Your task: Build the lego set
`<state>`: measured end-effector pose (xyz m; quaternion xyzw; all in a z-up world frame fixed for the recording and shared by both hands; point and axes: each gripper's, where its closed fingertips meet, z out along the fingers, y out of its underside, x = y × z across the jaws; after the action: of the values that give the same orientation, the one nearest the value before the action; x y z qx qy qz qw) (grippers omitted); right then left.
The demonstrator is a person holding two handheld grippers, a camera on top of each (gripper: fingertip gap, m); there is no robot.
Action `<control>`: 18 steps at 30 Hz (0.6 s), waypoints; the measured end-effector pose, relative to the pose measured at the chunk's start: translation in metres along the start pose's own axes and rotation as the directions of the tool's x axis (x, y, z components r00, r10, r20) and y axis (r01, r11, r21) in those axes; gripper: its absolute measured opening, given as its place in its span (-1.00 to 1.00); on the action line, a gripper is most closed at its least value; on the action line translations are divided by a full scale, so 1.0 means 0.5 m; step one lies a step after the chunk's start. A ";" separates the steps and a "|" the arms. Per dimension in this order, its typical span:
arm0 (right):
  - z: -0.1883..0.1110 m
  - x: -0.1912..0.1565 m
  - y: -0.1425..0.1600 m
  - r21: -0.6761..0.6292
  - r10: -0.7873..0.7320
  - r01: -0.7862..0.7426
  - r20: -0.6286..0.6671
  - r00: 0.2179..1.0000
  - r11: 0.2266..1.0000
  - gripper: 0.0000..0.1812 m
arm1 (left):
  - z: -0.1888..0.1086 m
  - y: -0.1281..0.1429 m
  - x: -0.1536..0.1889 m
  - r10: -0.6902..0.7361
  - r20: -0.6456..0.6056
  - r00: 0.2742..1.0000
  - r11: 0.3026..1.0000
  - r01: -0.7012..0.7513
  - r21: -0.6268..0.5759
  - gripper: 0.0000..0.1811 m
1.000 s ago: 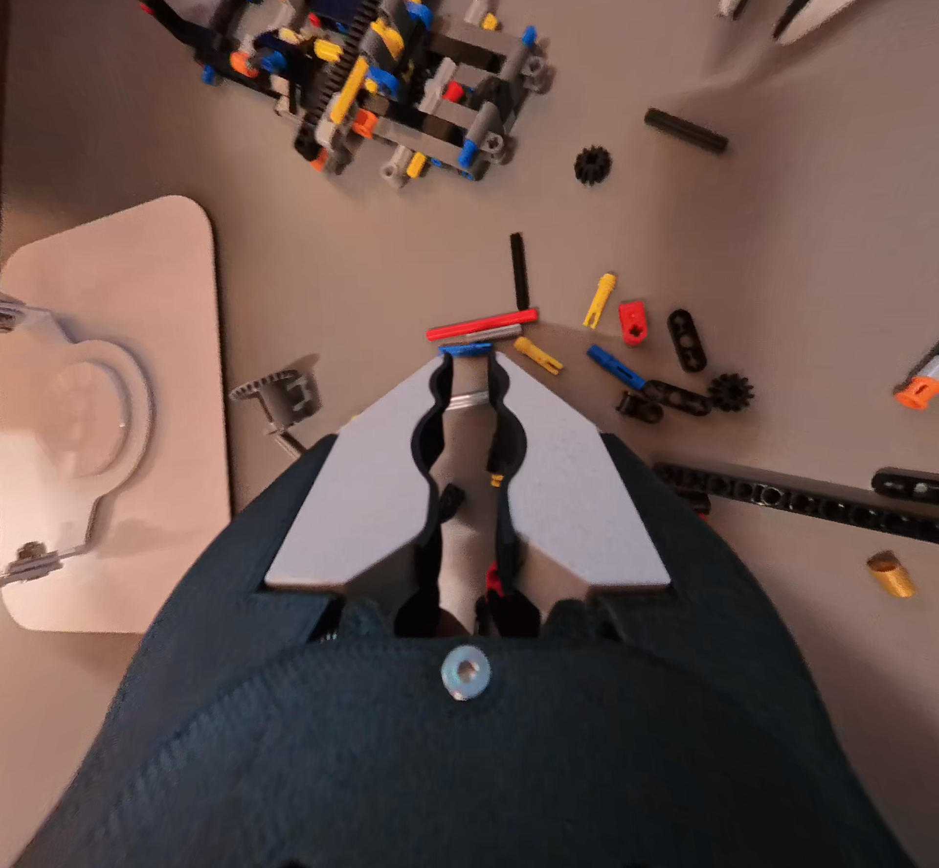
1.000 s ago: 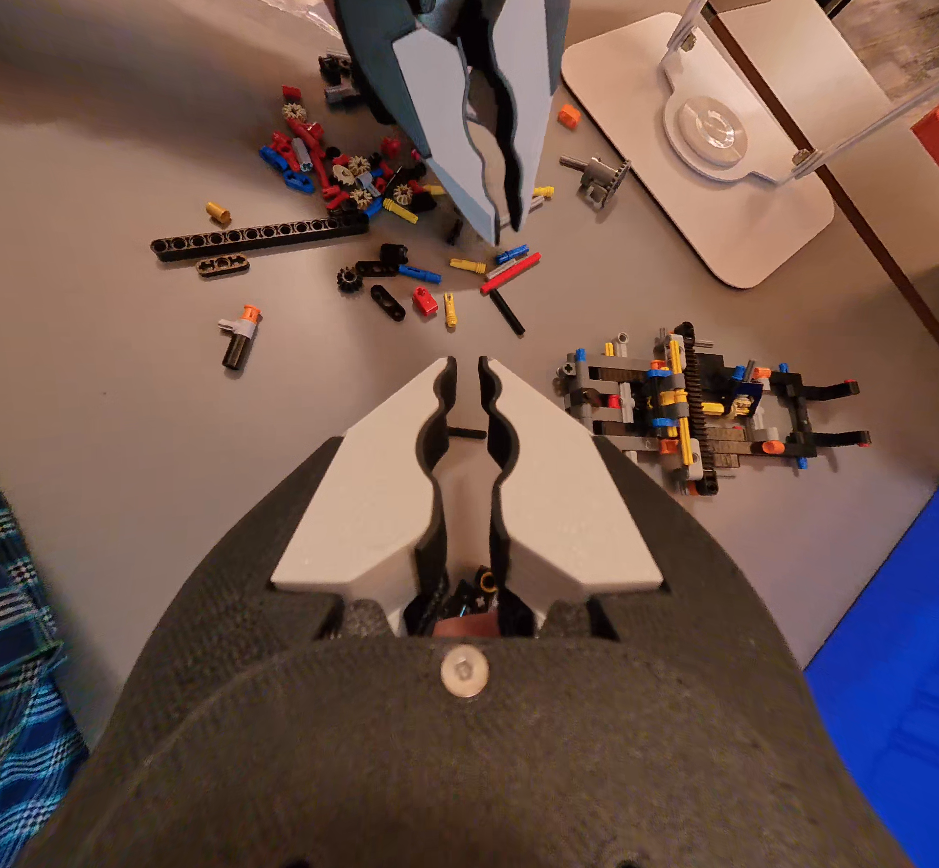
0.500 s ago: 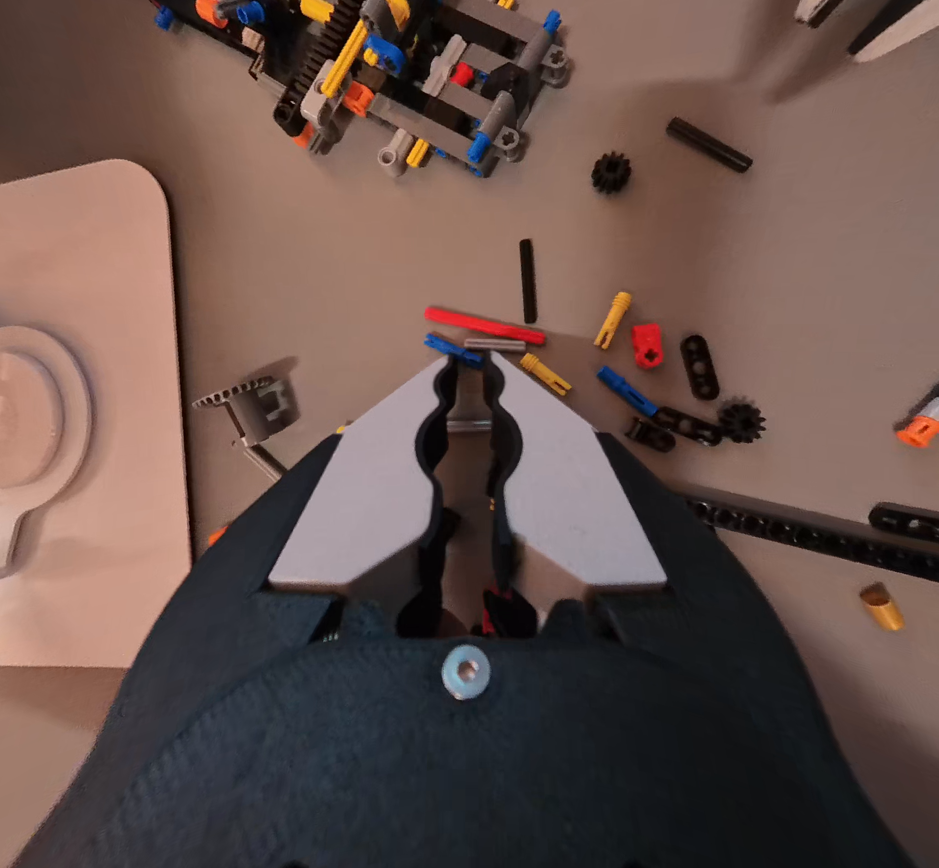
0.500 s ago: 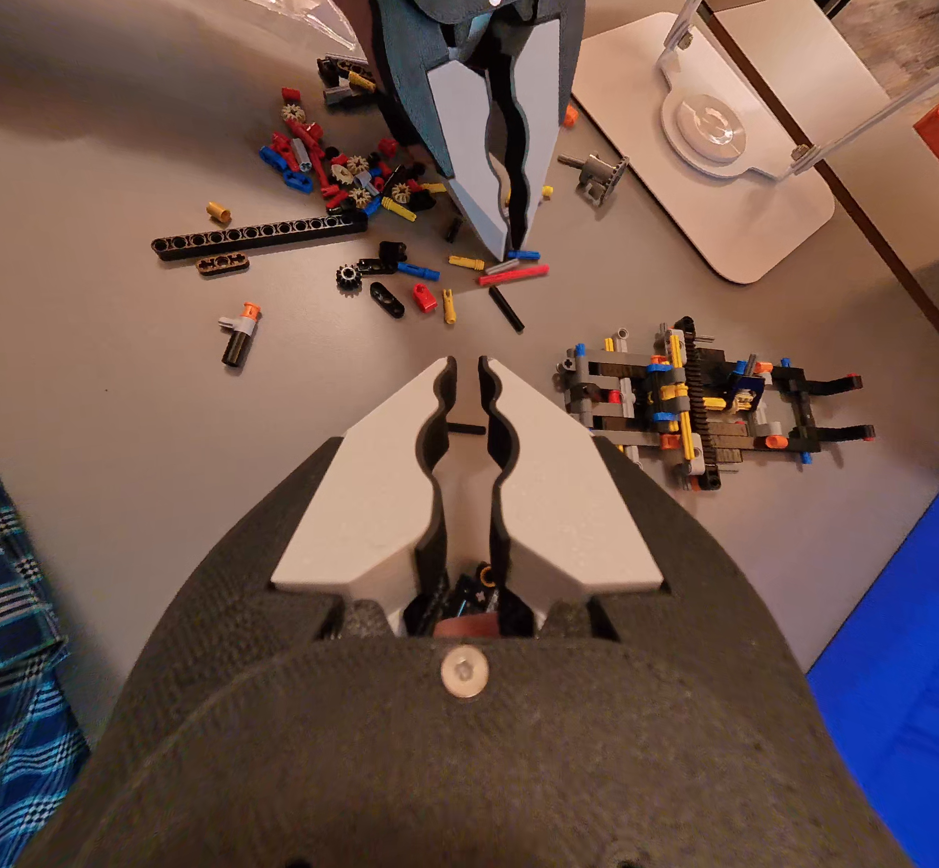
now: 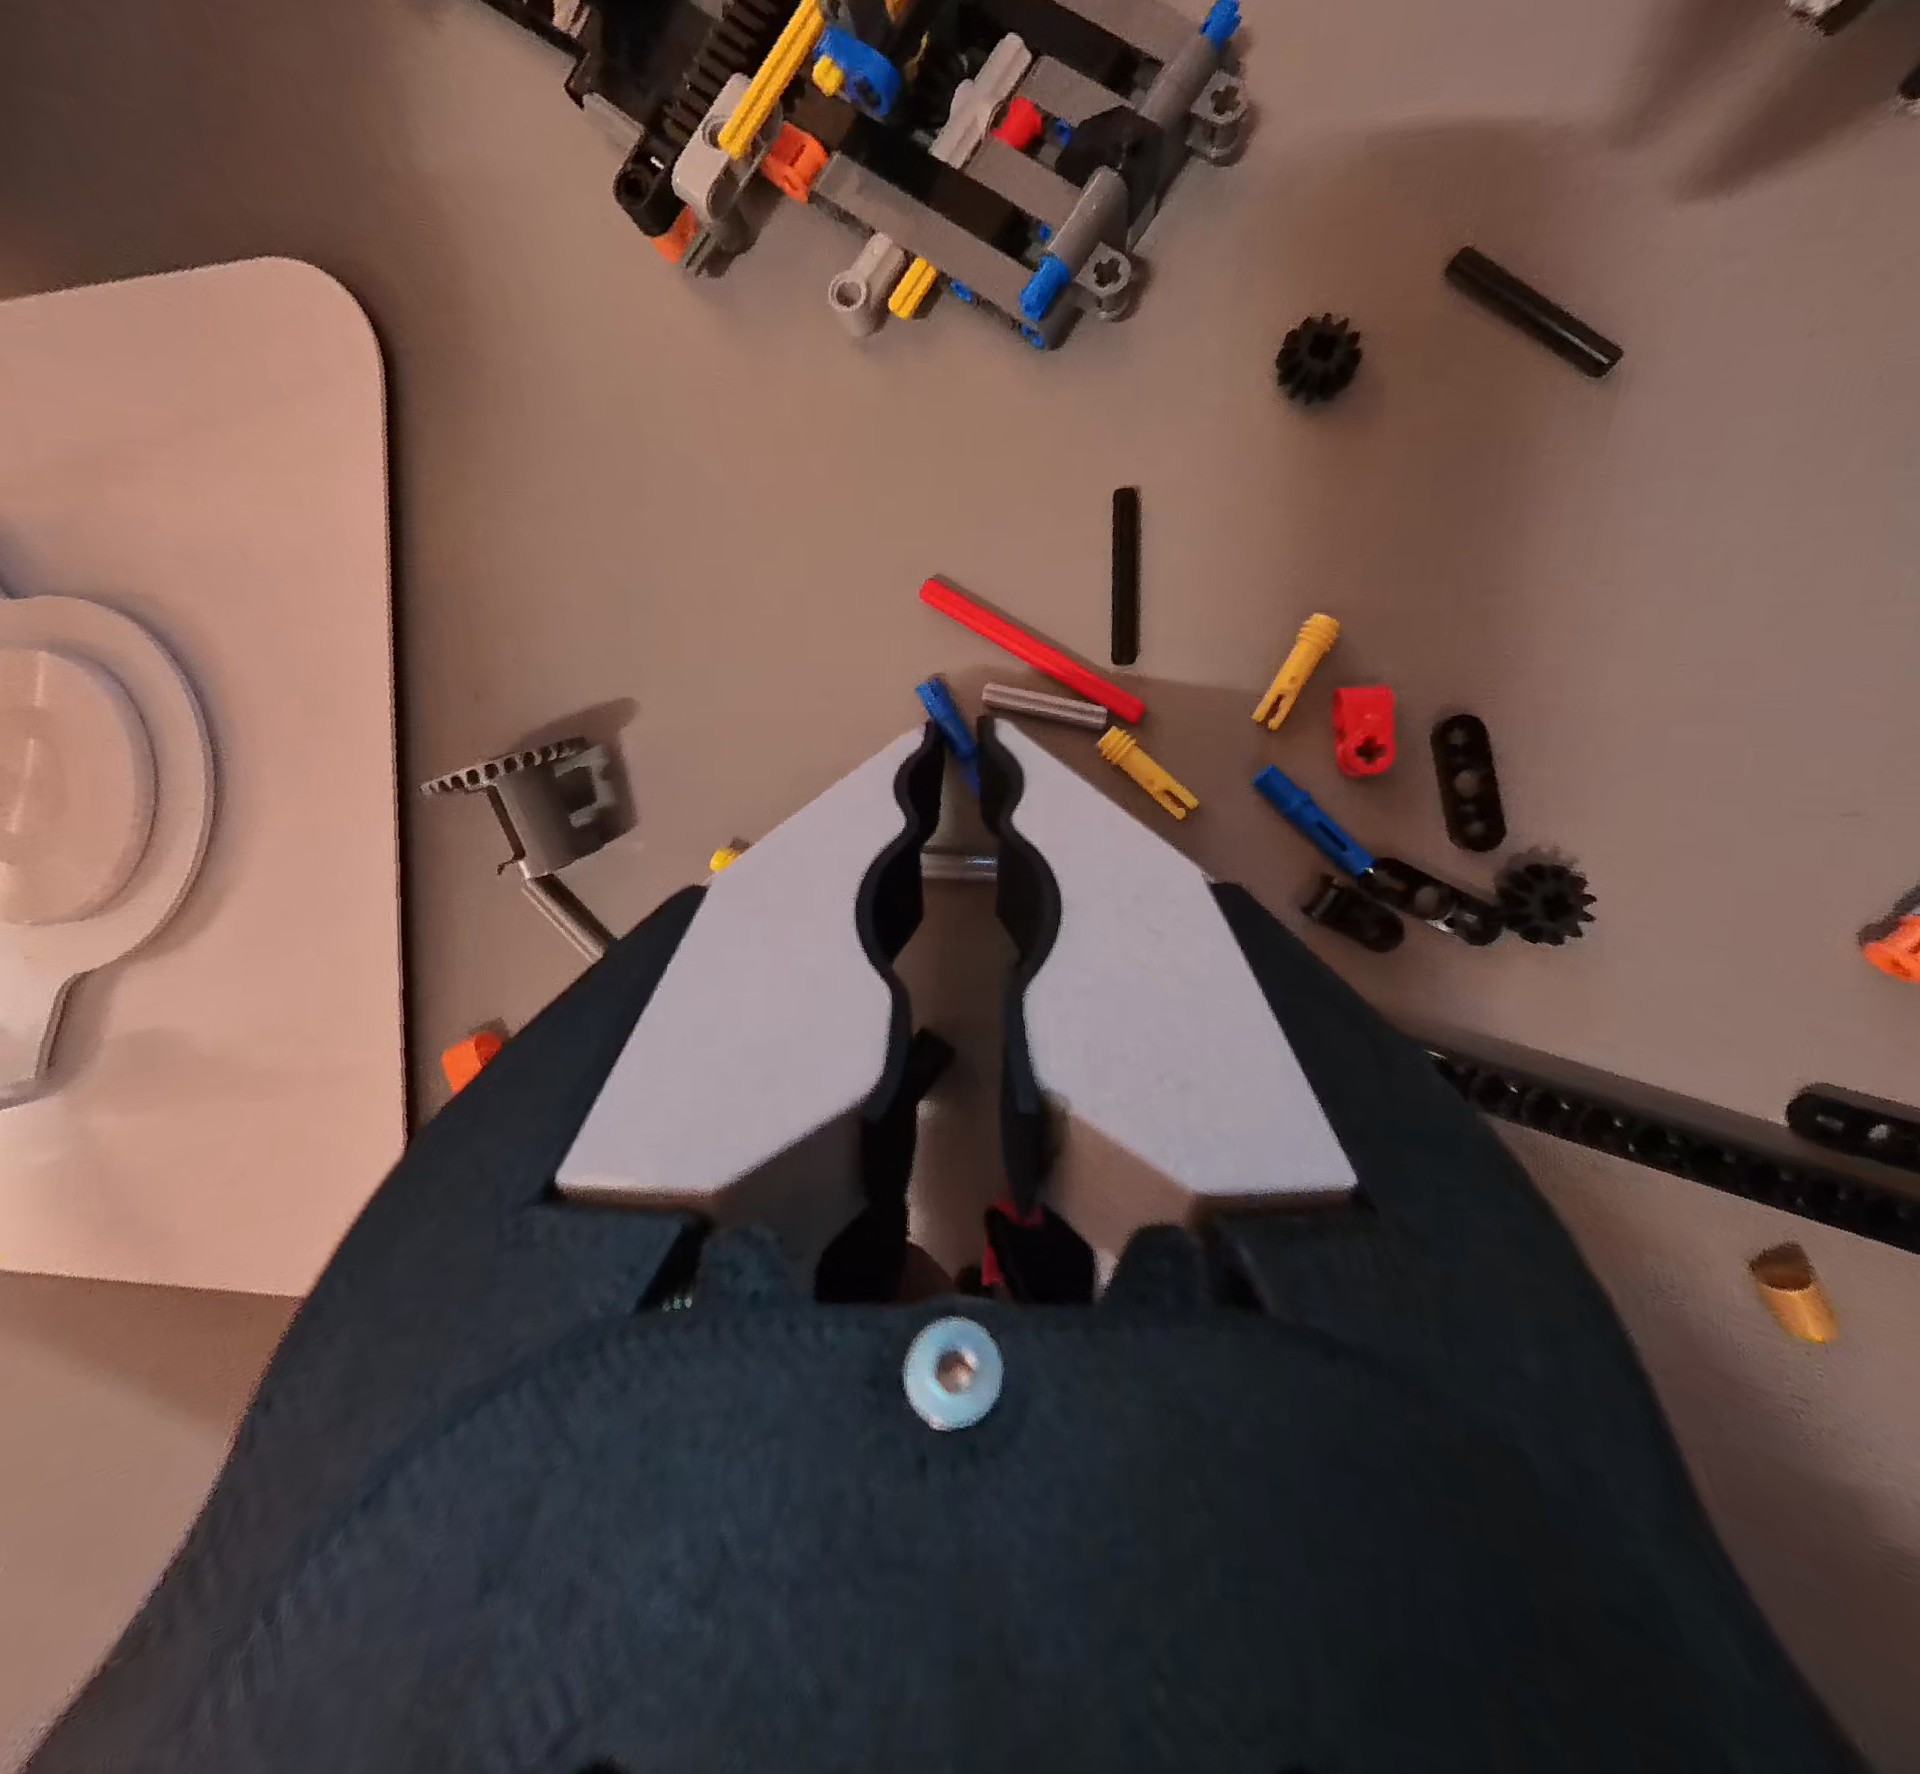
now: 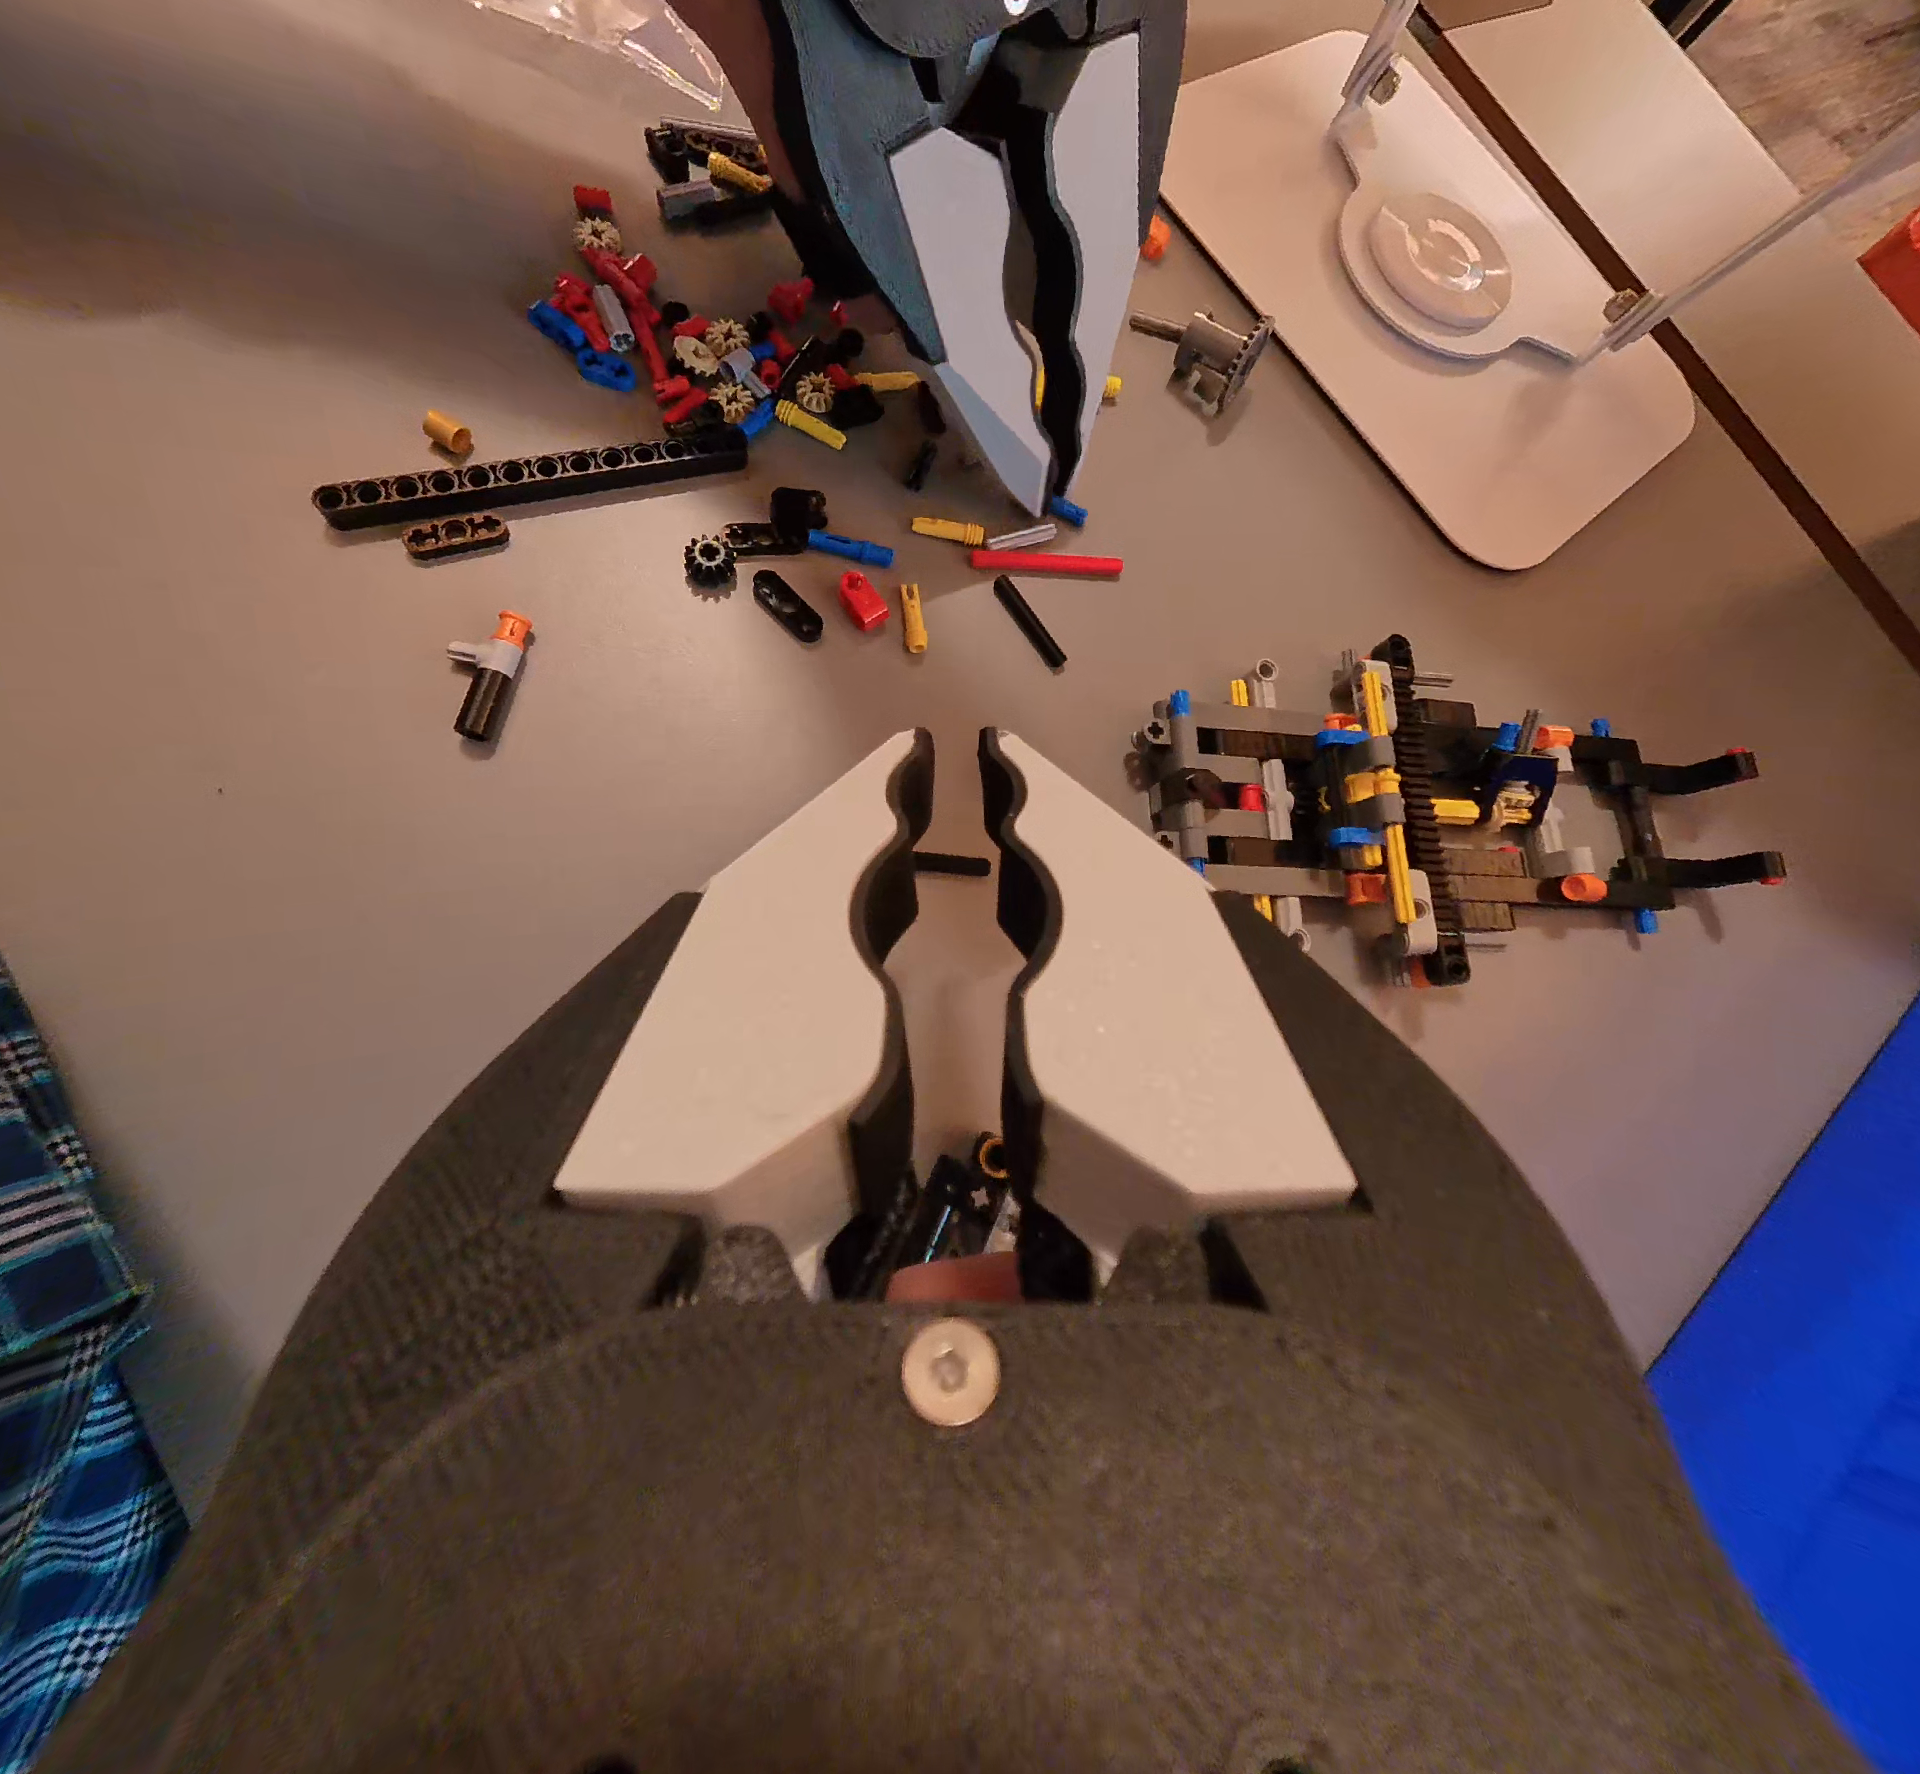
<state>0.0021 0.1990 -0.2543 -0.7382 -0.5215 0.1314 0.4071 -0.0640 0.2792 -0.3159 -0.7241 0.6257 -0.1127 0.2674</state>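
The half-built lego model (image 5: 935, 114) lies on the grey table; in the right wrist view it (image 6: 1455, 820) is to the right of my right gripper. My left gripper (image 5: 956, 737) is down at the table, shut on a small blue pin (image 5: 940, 706) that sticks out past its tips; the right wrist view shows this too (image 6: 1068, 511). A red axle (image 5: 1029, 649) and a grey pin (image 5: 1044, 706) lie just beyond. My right gripper (image 6: 954, 745) hovers over bare table, jaws almost together, holding nothing. A black axle (image 6: 951, 862) shows on the table through its gap.
A pile of loose parts (image 6: 707, 353) and a long black beam (image 6: 530, 477) lie behind the left gripper. A white stand base (image 5: 197, 768) is on its left, with a grey gear piece (image 5: 551, 794) beside it. A blue surface (image 6: 1808, 1309) borders the table. Spacing between my two grippers at the tips: around 12 centimetres. It is some 6 centimetres from my right tips to the black axle (image 6: 951, 862). My left wrist view (image 5: 1493, 298) looks at it from another angle.
My left gripper has closed on the blue pin, which turned from lying across the tips to pointing along them. The red axle swung round. The right gripper has stayed put.
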 end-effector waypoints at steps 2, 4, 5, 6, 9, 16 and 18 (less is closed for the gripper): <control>-0.001 0.001 0.001 0.000 -0.001 0.001 -0.002 1.000 1.000 -0.93 | 0.000 0.001 -0.001 -0.003 0.006 1.000 1.000 0.003 0.003 -0.97; -0.002 0.003 0.001 0.002 0.000 0.000 -0.004 1.000 1.000 -0.93 | -0.001 0.004 -0.008 0.013 0.035 0.999 1.000 -0.013 -0.001 -0.98; -0.003 0.003 0.000 0.004 -0.001 0.001 -0.003 1.000 1.000 -0.93 | -0.003 0.006 -0.010 0.024 0.047 0.999 1.000 -0.024 -0.002 -0.98; -0.004 0.002 -0.003 0.009 -0.001 0.001 -0.003 1.000 1.000 -0.93 | -0.006 0.006 -0.012 0.031 0.059 0.998 1.000 -0.031 0.001 -0.98; -0.005 0.001 -0.018 0.027 -0.009 0.009 -0.006 1.000 1.000 -0.90 | -0.042 -0.028 0.001 0.083 0.089 0.993 0.993 -0.090 0.077 -0.98; -0.006 -0.007 -0.060 0.067 -0.189 0.193 -0.066 0.980 0.979 -0.85 | -0.125 -0.109 0.130 0.328 0.128 0.936 0.918 -0.348 0.193 -0.99; -0.005 -0.021 -0.064 0.039 -0.308 0.312 -0.095 0.947 0.949 -0.85 | -0.135 -0.115 0.157 0.351 0.115 0.929 0.910 -0.367 0.195 -0.99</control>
<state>-0.0218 0.1927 -0.2315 -0.6409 -0.6089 0.0473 0.4650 -0.0337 0.1912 -0.2429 -0.5677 0.7216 -0.0999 0.3835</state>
